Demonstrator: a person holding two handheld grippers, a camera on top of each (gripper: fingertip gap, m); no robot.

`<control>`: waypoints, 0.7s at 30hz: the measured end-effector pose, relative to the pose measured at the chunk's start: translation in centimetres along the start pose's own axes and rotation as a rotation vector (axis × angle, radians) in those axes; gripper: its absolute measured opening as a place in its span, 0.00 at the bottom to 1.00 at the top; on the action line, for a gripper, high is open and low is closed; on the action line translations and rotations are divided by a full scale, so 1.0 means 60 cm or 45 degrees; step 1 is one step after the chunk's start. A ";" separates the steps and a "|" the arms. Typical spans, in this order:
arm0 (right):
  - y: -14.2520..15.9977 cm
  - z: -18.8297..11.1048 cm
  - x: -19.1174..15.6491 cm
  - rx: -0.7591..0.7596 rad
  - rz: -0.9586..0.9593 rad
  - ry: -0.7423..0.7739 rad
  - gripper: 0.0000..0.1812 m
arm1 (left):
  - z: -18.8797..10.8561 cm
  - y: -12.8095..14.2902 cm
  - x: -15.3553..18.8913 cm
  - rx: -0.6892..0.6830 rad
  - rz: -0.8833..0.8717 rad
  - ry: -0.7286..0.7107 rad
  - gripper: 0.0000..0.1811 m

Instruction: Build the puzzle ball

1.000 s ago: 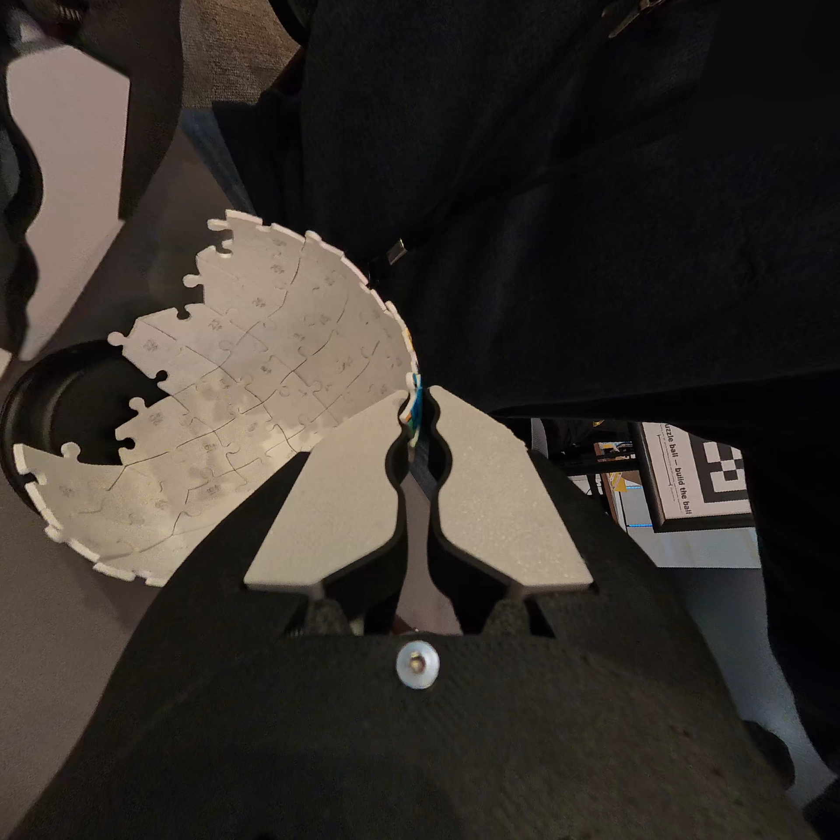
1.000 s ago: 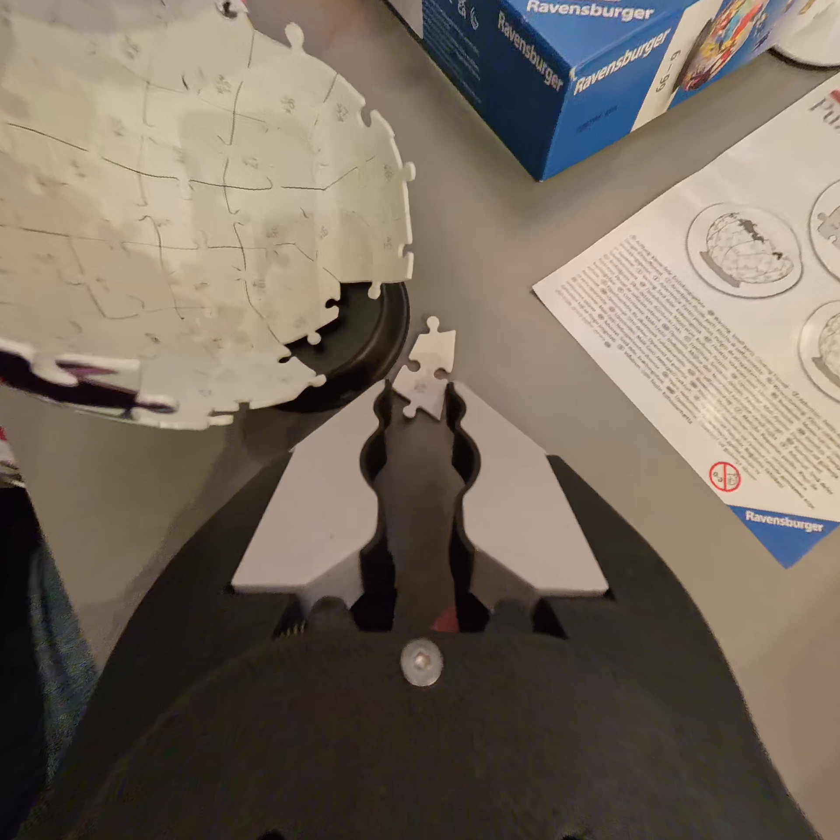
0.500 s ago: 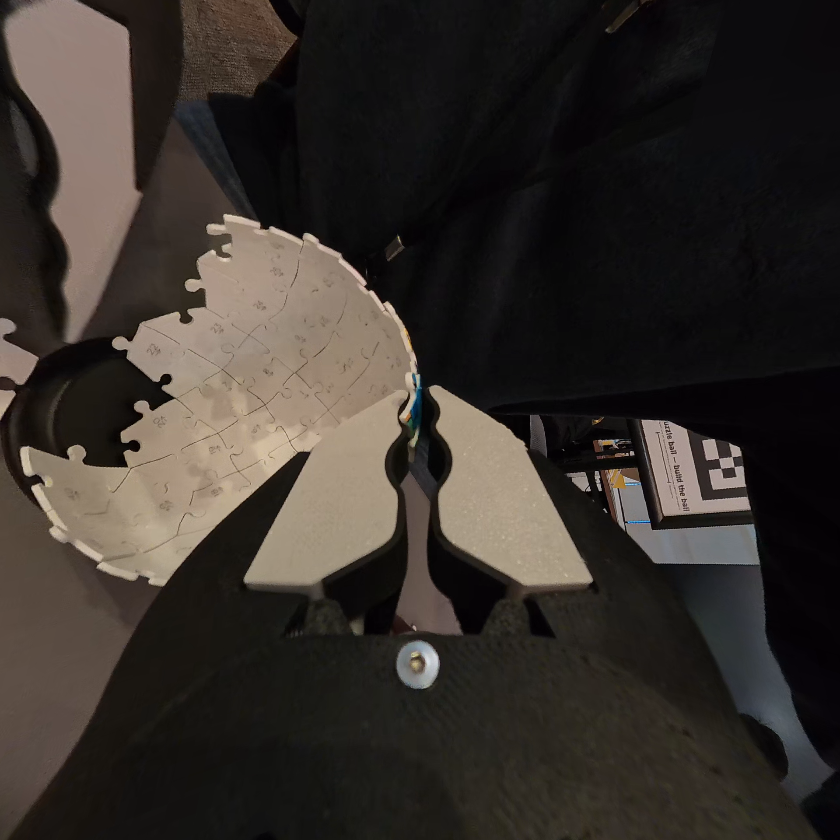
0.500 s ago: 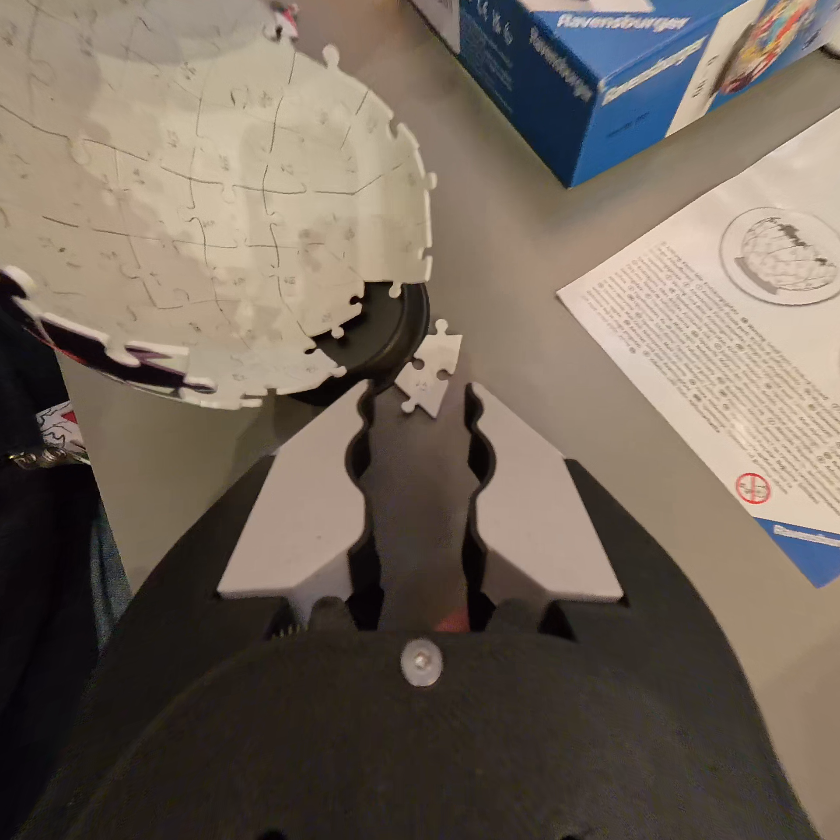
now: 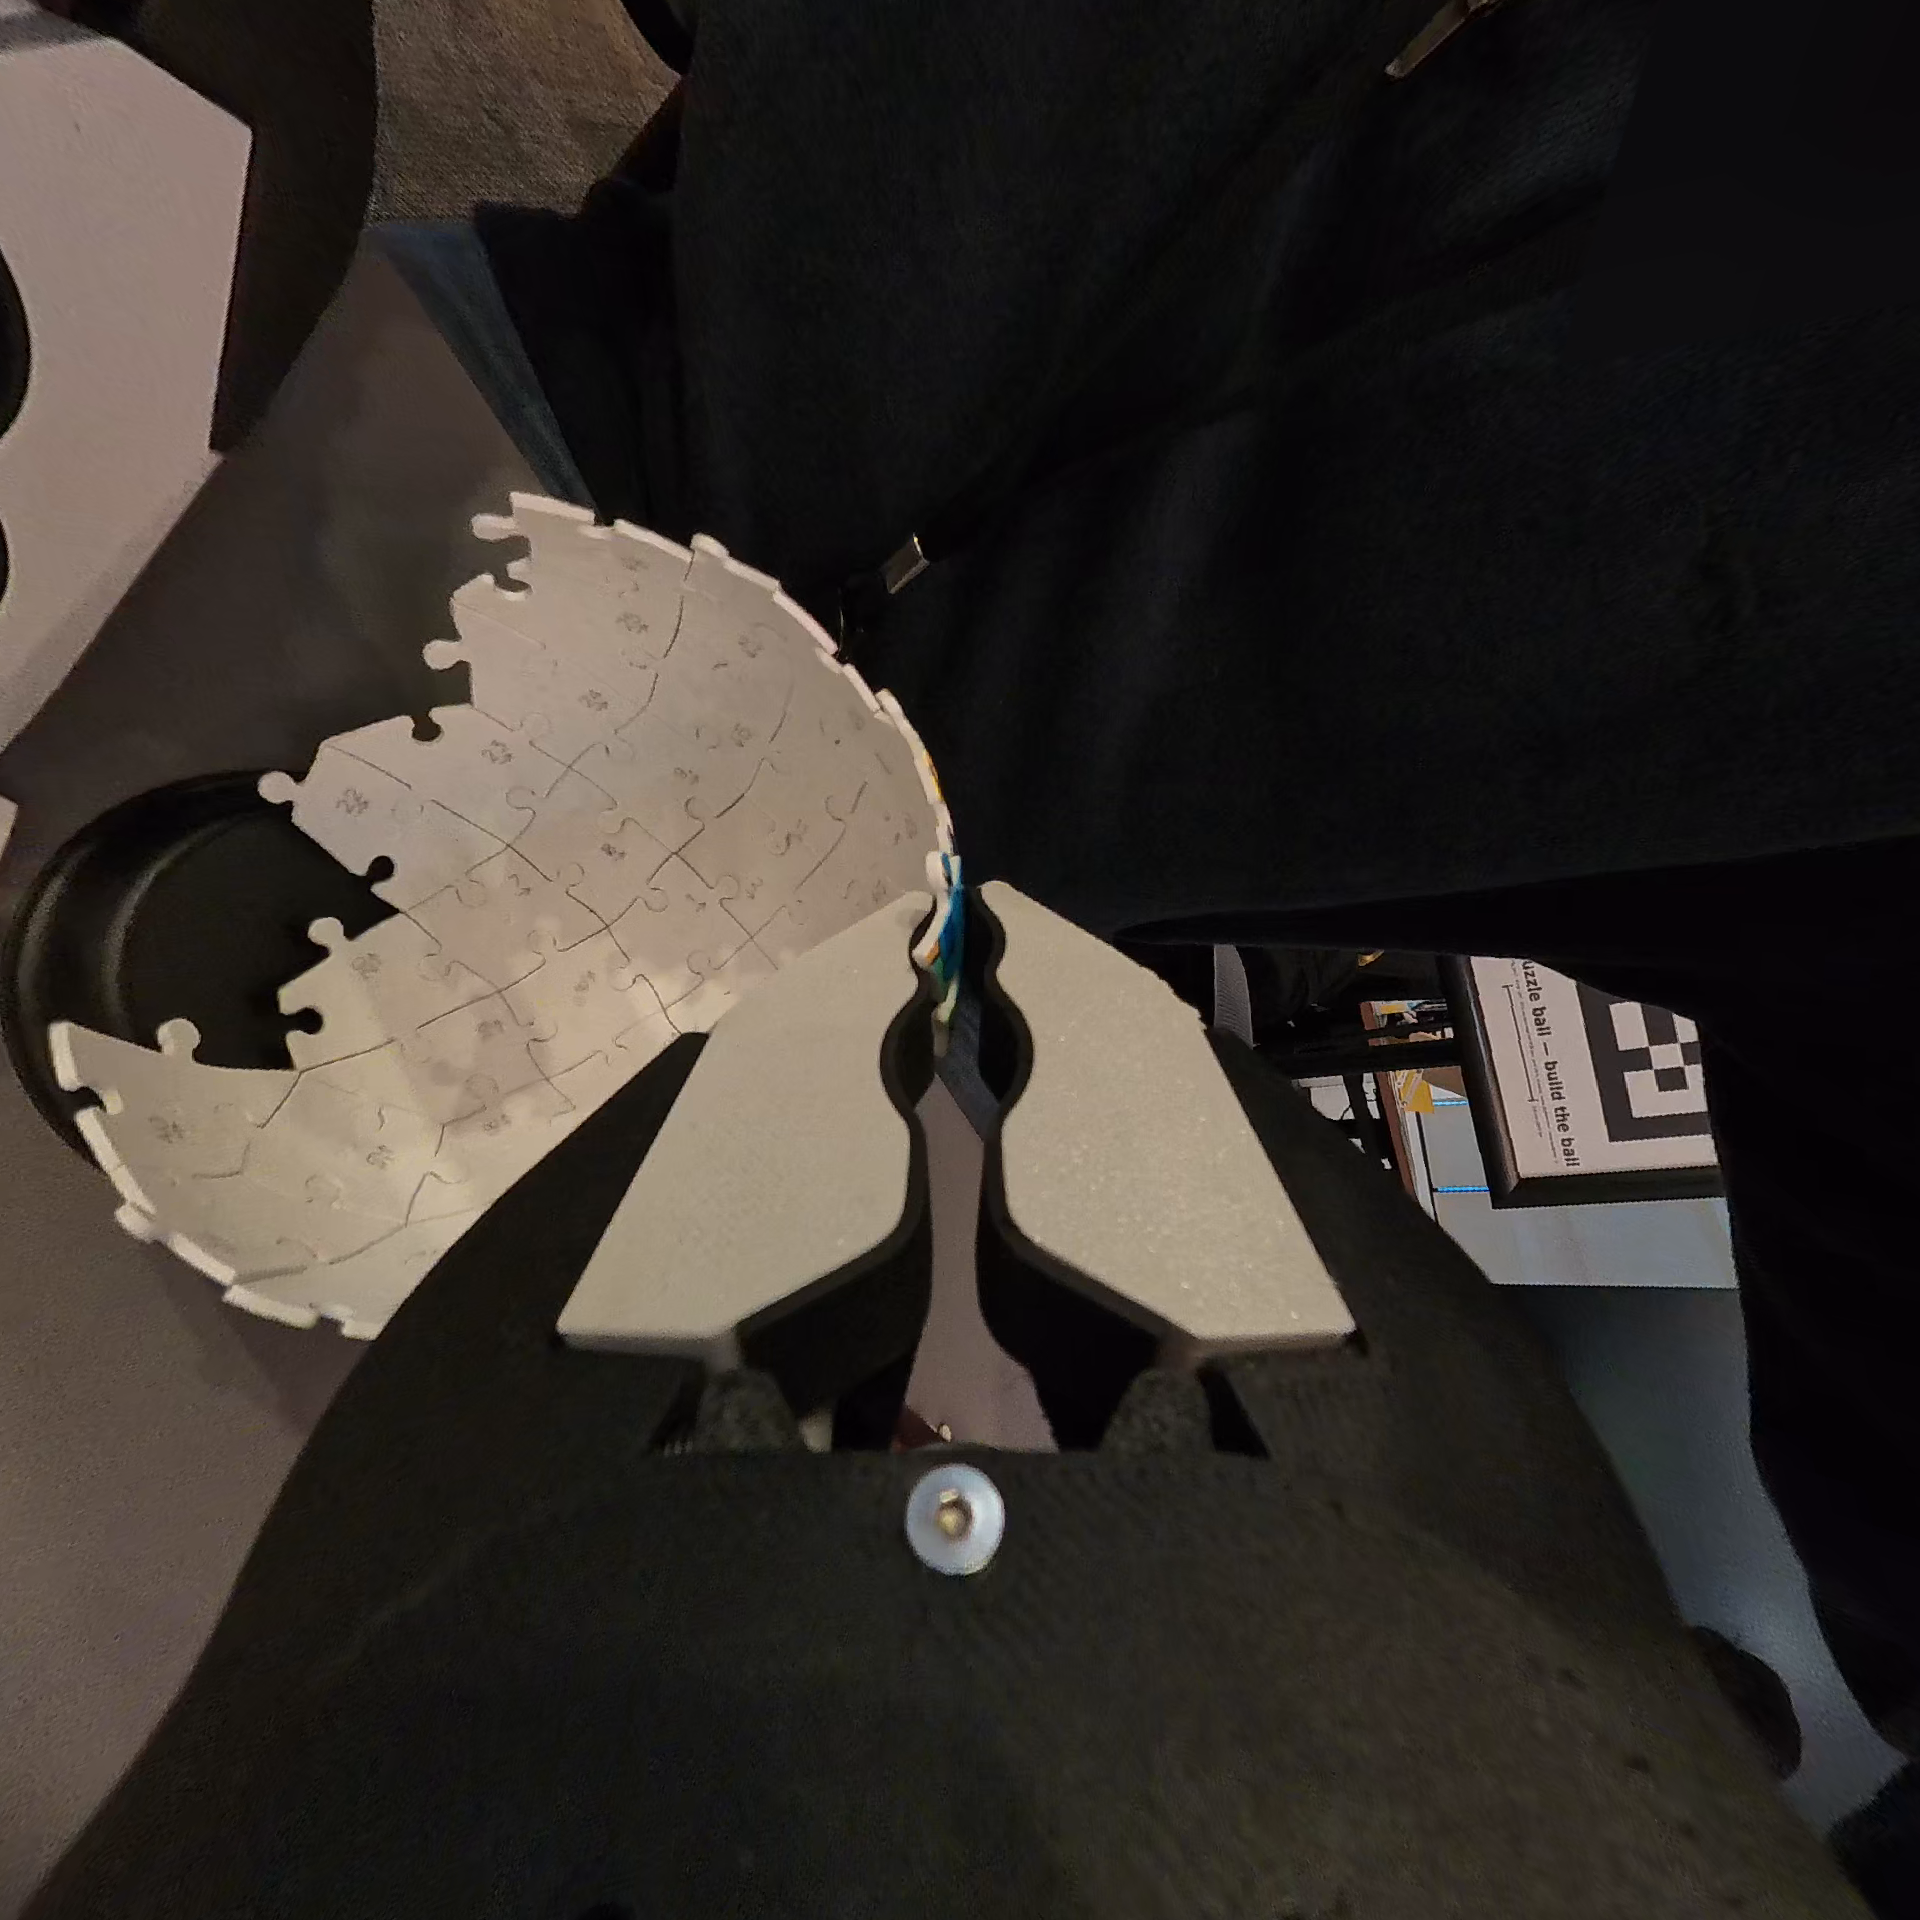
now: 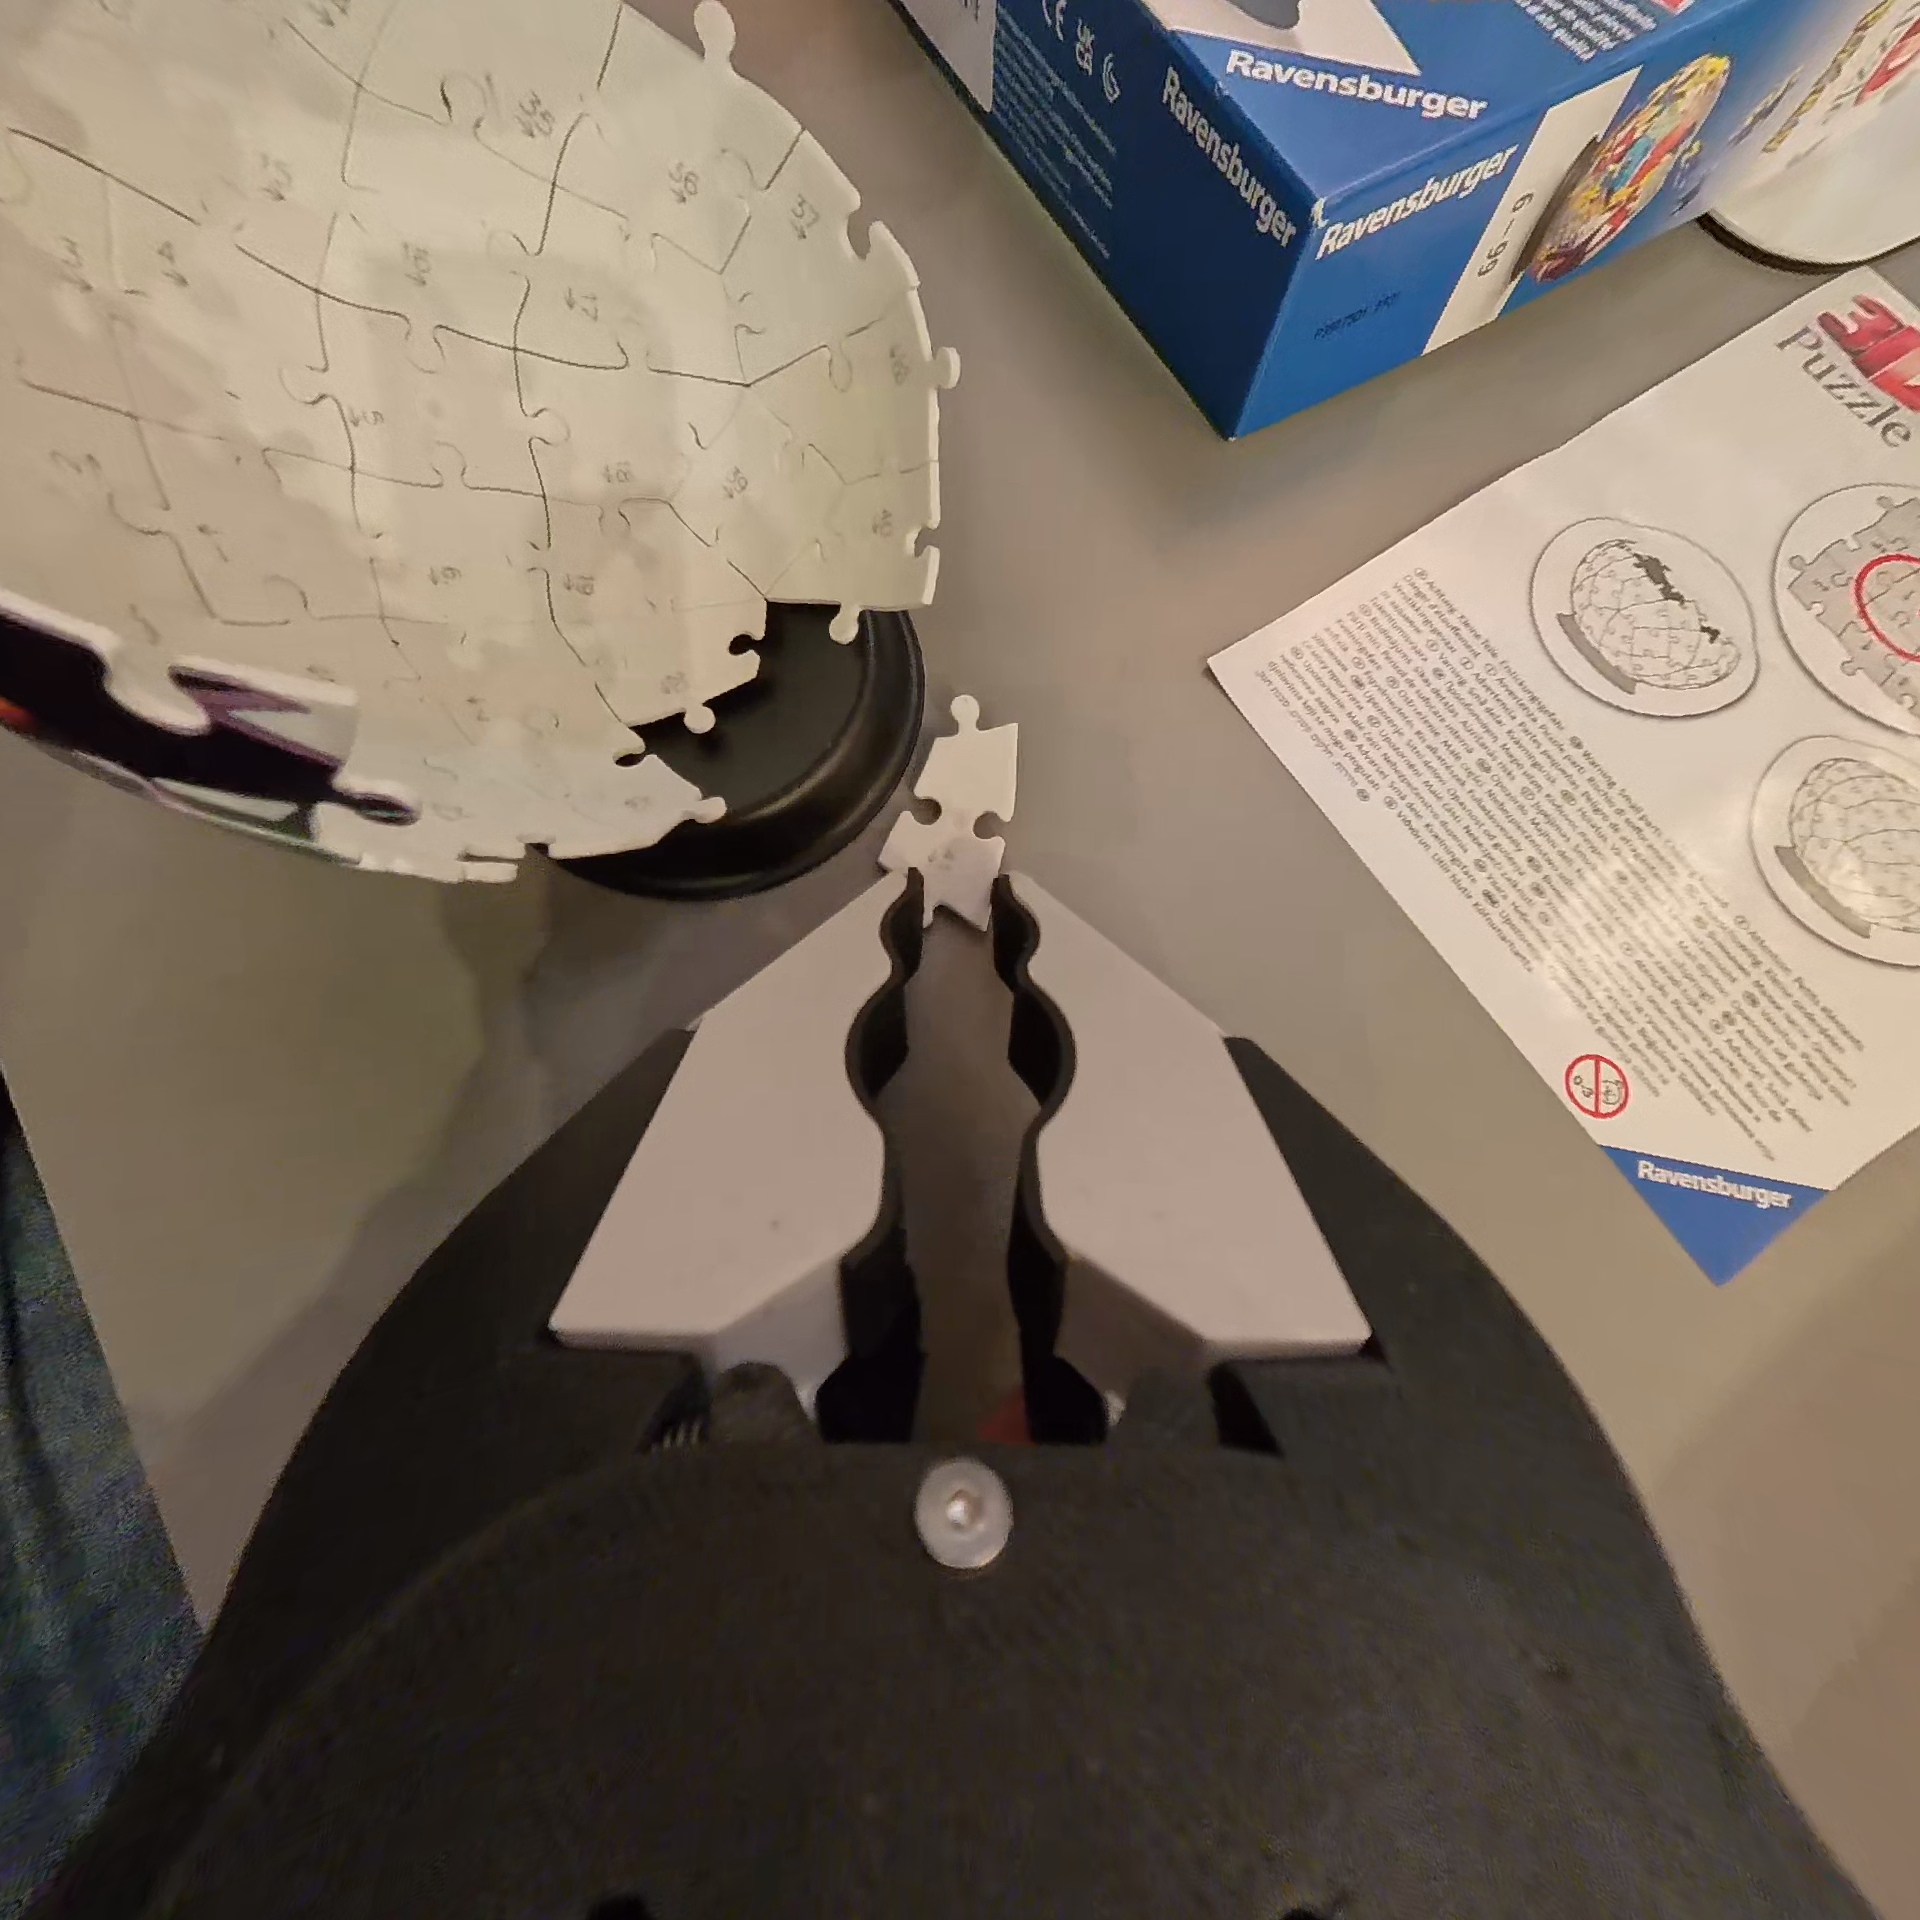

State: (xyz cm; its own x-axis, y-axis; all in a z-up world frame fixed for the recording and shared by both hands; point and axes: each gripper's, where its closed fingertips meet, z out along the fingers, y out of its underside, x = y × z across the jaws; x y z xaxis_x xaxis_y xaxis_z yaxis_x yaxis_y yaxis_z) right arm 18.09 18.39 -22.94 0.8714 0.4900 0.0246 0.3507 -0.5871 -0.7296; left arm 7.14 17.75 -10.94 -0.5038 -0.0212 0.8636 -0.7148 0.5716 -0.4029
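The right gripper pinches a joined pair of white pieces — half a second ago its fingers were spread, the pieces loose. Beyond, the left gripper clamps the half-built puzzle ball by its rim over the black stand — seemingly steadying it for fitting.

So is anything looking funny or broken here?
Nothing looks broken. The puzzle ball shell is only half built and tilts off its black stand, with the left gripper pinching its rim. The right gripper pinches two joined loose pieces.
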 end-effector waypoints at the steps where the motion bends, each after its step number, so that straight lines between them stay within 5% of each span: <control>1: -0.001 -0.002 0.000 0.006 0.004 -0.014 0.06 | 0.000 0.000 0.000 0.001 -0.001 0.000 0.01; 6: -0.023 -0.021 -0.003 0.059 -0.092 -0.087 0.06 | -0.001 0.000 0.000 -0.002 -0.005 0.002 0.01; 21: -0.057 -0.008 -0.033 -0.230 -1.182 -0.398 0.06 | -0.002 -0.002 0.001 -0.013 -0.029 0.035 0.01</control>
State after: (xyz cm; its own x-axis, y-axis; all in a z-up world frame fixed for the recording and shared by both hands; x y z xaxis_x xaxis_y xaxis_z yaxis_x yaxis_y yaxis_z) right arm 15.33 19.10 -20.18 0.1049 0.9372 0.3326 0.9169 0.0384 -0.3972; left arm 7.26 17.75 -10.82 -0.4740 -0.0116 0.8804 -0.7209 0.5793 -0.3805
